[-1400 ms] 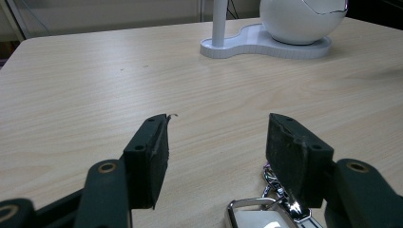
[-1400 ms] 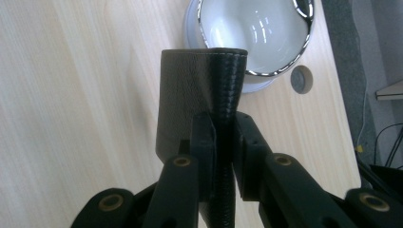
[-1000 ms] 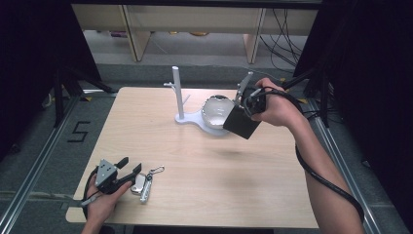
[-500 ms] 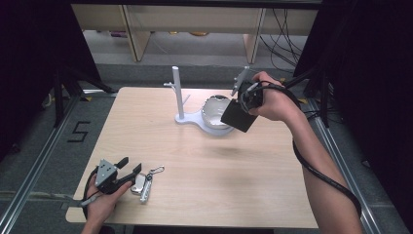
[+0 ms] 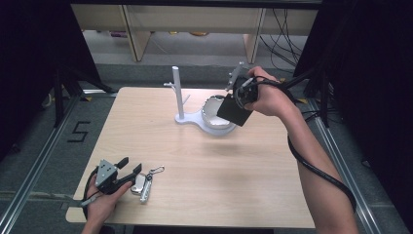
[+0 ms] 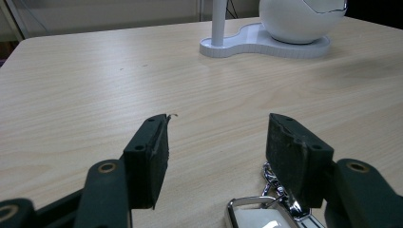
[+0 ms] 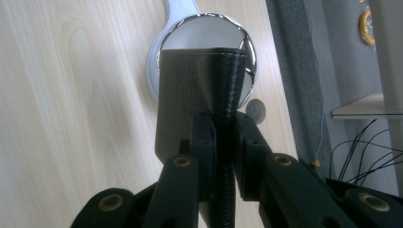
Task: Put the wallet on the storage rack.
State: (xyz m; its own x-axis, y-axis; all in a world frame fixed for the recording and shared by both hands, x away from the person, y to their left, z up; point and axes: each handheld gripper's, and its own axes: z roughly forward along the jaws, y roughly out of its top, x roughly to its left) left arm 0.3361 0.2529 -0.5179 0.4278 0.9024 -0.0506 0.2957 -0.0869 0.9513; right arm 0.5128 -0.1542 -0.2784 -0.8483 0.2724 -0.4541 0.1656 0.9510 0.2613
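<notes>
My right gripper (image 5: 235, 103) is shut on a black leather wallet (image 5: 233, 112) and holds it in the air over the white-and-chrome bowl (image 5: 209, 116). In the right gripper view the wallet (image 7: 190, 95) stands edge-on between the pads of that gripper (image 7: 221, 128), and the shiny bowl (image 7: 204, 28) lies right behind it. My left gripper (image 5: 128, 168) rests open near the table's front left corner. A silver keychain (image 5: 144, 184) lies just beside it. In the left gripper view the keychain (image 6: 259, 216) lies low by the right pad of this gripper (image 6: 216, 152), with nothing held.
The bowl sits on a white stand whose upright post (image 5: 178, 92) rises at the table's back middle. The wooden table (image 5: 219, 175) has metal rails on both sides. Shelves and cables stand beyond the far edge.
The right hand has carried the wallet slightly farther back and left, closer over the bowl. The left gripper has stayed where it was.
</notes>
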